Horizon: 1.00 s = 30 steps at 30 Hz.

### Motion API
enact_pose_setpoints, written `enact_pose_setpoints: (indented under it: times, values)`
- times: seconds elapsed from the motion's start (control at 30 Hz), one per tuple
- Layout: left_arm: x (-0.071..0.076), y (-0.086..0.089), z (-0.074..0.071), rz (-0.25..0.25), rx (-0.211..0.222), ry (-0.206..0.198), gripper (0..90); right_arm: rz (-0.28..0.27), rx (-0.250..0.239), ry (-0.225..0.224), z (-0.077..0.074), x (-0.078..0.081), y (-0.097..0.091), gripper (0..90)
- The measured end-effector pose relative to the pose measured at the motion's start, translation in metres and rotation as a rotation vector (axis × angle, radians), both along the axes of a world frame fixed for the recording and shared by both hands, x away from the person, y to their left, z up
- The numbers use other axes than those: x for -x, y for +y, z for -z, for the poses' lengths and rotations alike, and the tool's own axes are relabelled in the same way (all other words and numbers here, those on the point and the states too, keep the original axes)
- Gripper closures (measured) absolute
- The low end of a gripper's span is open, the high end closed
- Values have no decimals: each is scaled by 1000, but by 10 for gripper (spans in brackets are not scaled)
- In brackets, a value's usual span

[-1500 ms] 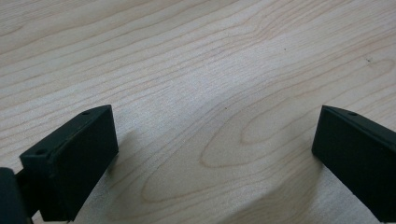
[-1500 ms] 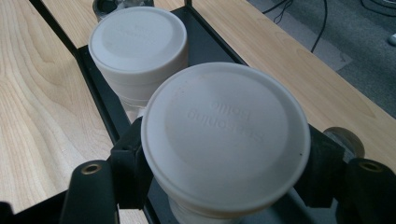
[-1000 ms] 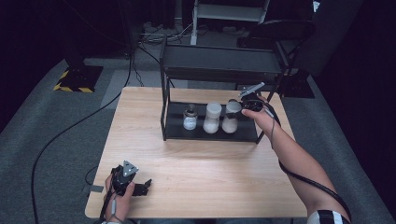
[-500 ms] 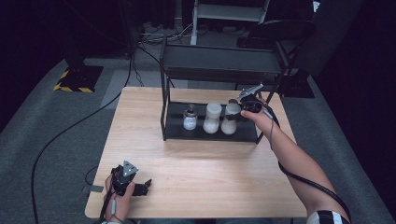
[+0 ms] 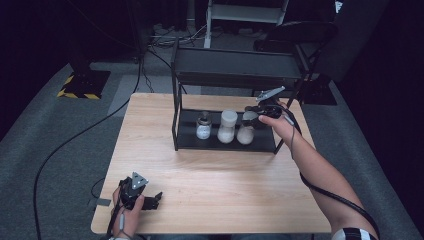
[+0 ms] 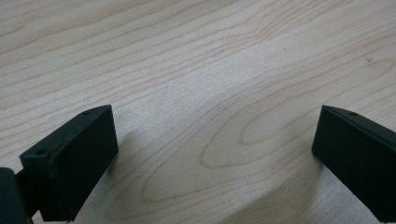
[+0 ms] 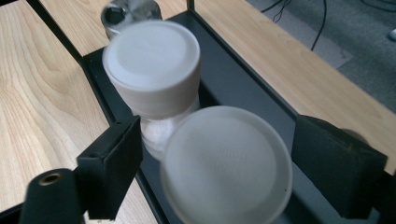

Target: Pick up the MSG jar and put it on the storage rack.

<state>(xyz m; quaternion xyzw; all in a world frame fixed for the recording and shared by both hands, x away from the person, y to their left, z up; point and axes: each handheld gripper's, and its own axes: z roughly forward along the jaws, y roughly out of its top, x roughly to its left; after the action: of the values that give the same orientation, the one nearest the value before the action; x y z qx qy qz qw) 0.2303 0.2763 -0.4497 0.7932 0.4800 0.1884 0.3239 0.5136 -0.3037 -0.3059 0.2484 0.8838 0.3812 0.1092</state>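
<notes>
Three jars are standing on rack shelf [image 5: 260,145]: two white-lidded, holding white contents. Right gripper [image 7: 217,163] is straddling nearest jar [image 7: 226,161], jaws wide, not gripping; left gripper [image 6: 215,154] is resting wide open, empty.

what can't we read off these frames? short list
- Nearest jar: right gripper view sees only its white lid from above, blurred; body and contents hidden.
- Right tongs: jaws stand either side of that lid; contact can't be judged.
- Small metal-capped jar: too small in the high view, cut by the top edge in the right gripper view.
- Rack top shelf: too dark to read.
</notes>
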Motion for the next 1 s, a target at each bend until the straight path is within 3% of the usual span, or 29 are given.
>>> enact_pose_setpoints:
  times: [0.17,1.0]
  values:
    - [0,0,0,-1,1,0,3,10,2,-28,-8,10,0,95]
    - [-1,1,0,6,1,0,3,1,-21,-117,-52,79,-22,71]
